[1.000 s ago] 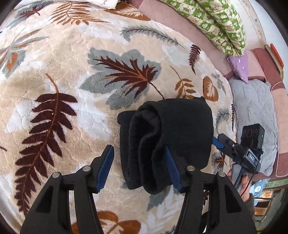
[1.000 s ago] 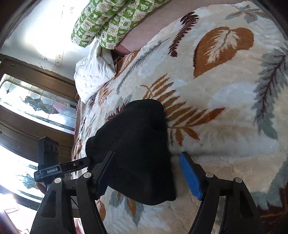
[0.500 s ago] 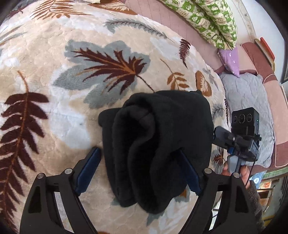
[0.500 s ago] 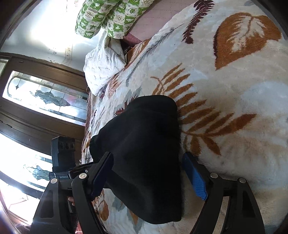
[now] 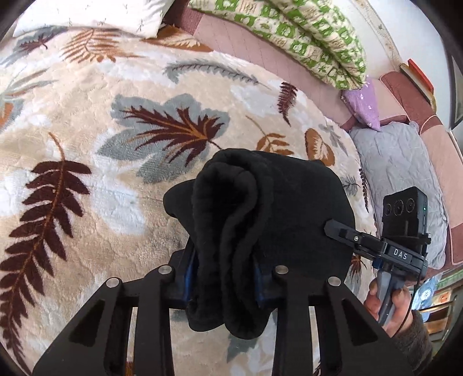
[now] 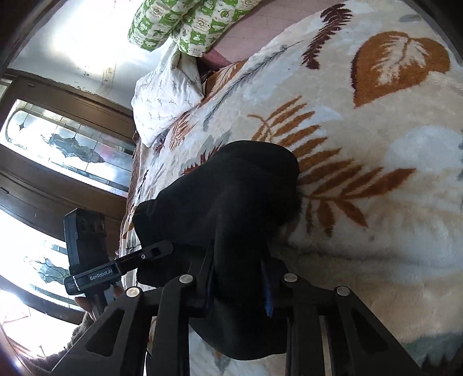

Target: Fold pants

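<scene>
The folded black pants [image 5: 275, 208] lie as a thick bundle on the leaf-patterned blanket [image 5: 86, 121]. My left gripper [image 5: 224, 277] has its jaws closing, and the blue pads squeeze the bundle's near end from both sides. In the right wrist view the same pants [image 6: 231, 188] fill the centre. My right gripper [image 6: 238, 283] is closing too, with its pads pressed into the cloth at the opposite end. Each view shows the other gripper's finger [image 5: 347, 235] [image 6: 150, 253] at the bundle's far edge, with a hand on the handle below it.
A white pillow [image 5: 92, 14] and a green-patterned quilt [image 5: 303, 37] lie at the head of the bed. A purple pillow [image 5: 364, 101] and a grey quilt [image 5: 399, 173] sit to the right. Dark-framed windows [image 6: 66, 150] stand beyond the bed.
Both grippers stood open around the ends of the pants; now both have closed onto the cloth. The bundle's ends are pinched narrower and bulge up between the jaws.
</scene>
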`<state>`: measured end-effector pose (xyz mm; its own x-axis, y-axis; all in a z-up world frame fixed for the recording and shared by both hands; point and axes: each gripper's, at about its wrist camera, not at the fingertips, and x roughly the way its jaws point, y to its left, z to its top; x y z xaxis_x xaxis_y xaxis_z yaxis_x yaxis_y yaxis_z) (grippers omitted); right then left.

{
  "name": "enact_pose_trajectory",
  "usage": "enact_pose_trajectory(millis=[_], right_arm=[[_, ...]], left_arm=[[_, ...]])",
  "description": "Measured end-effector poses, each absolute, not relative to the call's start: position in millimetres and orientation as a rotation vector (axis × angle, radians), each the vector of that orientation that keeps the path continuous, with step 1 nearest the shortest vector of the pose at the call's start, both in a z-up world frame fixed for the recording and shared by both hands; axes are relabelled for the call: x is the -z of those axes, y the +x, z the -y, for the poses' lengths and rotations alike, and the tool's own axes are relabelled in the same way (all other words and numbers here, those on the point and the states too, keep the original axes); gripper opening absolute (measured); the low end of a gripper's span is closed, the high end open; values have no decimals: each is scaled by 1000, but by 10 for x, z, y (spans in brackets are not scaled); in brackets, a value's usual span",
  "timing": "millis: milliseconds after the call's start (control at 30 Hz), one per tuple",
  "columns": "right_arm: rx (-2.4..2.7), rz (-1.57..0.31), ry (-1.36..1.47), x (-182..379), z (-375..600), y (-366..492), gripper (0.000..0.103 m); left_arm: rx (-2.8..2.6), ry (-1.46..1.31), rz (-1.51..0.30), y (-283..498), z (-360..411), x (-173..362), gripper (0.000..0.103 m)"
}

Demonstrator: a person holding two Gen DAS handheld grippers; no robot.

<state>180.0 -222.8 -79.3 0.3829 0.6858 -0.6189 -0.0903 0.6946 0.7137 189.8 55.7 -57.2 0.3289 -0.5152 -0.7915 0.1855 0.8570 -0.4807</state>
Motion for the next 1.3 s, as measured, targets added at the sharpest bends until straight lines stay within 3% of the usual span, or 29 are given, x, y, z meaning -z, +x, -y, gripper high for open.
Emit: enact_pose_trajectory(millis=[467,900,967,1067,1133,1200,1300], right_arm=[[-538,-994,625,172,1847,1140,23],[-502,-1098,566,470,1215,1011,23],[-476,-1101,545,547,1174,1052,24],[-442,-1096,481,634,1131,1099,31],[-419,-1095,417,697,1133,1108,44],[-402,-1093,393,749,1193,1115,57],[-413,-1085,469,734,1347,1096,57]], left_arm=[[472,-308,-1056,1343,-937,75,28],[377,-268,-1167,1271,-1293,529,29],[357,-248,-1171,1300,-1271,601,33],[314,-172,-1151,1304,-1212,656,50],[294,-144,-1132,1301,-1227,686,64],[297,-149,-1126,1295,-1247,682,64],[272,-156,-1109,1248,-1317,628,64]])
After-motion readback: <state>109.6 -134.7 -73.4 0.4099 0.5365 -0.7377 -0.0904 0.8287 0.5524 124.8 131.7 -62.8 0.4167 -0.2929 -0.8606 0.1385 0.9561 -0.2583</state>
